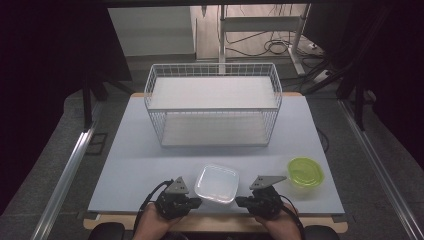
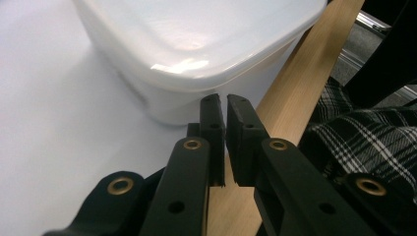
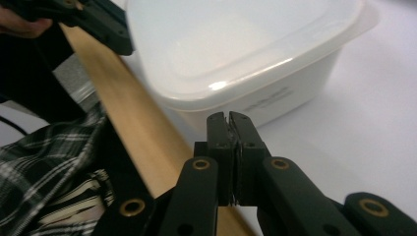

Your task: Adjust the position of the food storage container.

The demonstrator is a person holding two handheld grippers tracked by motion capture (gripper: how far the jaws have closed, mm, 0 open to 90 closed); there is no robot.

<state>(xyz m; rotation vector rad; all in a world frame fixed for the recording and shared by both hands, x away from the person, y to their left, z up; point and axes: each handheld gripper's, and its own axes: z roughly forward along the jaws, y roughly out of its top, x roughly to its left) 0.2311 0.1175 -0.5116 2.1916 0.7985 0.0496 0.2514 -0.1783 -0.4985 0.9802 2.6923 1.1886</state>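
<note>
Left gripper [image 2: 225, 105] jaws nearly closed, empty, beside white container [image 2: 196, 44]

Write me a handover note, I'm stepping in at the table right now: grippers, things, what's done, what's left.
Left hand-held gripper: shut, holding nothing, at the white lidded box's left side.
Right hand-held gripper: shut, holding nothing, at the box's right side.
The box sits at the table's near edge, lid on. Green lidded tub stands to its right. White wire rack stands behind, both shelves bare.
Done: nothing gripped or moved into the rack.
Left: probably gripping the box from both sides.
</note>
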